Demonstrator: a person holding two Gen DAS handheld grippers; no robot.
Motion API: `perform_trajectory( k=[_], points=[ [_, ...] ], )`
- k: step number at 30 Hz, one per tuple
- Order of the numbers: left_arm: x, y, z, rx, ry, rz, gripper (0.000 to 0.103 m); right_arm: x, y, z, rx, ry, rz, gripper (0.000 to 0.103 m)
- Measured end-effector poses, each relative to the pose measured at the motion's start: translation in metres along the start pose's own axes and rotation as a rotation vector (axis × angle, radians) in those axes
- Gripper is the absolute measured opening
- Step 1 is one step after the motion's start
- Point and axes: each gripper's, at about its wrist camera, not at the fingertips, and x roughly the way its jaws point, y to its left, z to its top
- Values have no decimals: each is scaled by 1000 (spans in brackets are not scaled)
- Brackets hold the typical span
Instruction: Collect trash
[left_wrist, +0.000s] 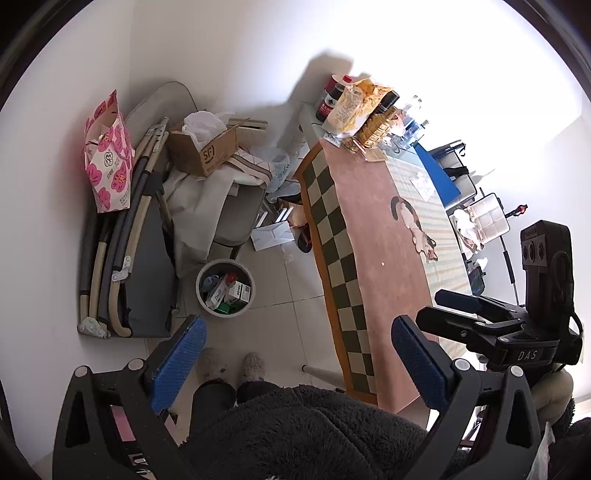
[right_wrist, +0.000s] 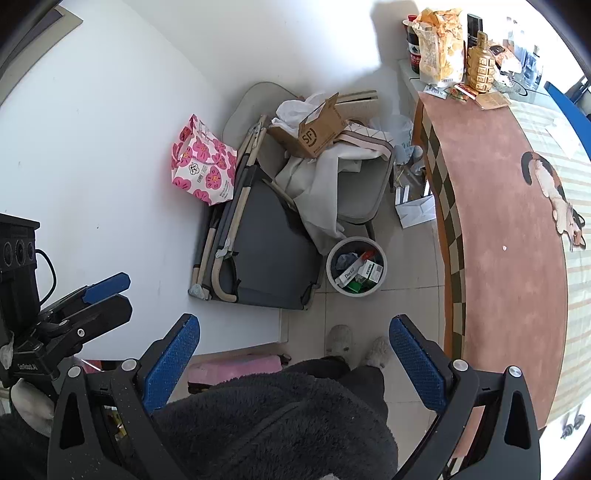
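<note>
Both grippers' fingers gape empty; bin contents partly hidden.

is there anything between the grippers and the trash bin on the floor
Nothing visible blocks it. Both the left gripper and the right gripper are open and empty, held above the person's slippers. Only bare floor tiles lie between them and the trash bin. The table stays off to the side.

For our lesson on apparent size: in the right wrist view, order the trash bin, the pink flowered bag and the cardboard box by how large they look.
1. Cardboard box and pink flowered bag: look alike, no ranking.
2. Trash bin: slightly smaller.
</note>
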Motion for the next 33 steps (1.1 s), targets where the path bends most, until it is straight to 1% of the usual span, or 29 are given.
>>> perform_trajectory(
  k=[11,18,25,33],
  points=[
    [3,1,-1,-5,5,1,103,3,-3,0,1,16,16,103],
    [7,-5,-14,-30,0,5,103,5,-5,-1,7,20,25,103],
    [7,-3,-9,-22,3,3,103,5,-7,-1,9,18,29,103],
    [9,-17,-17,-30,-5,7,103,1,-8,-2,8,12,23,103]
  ],
)
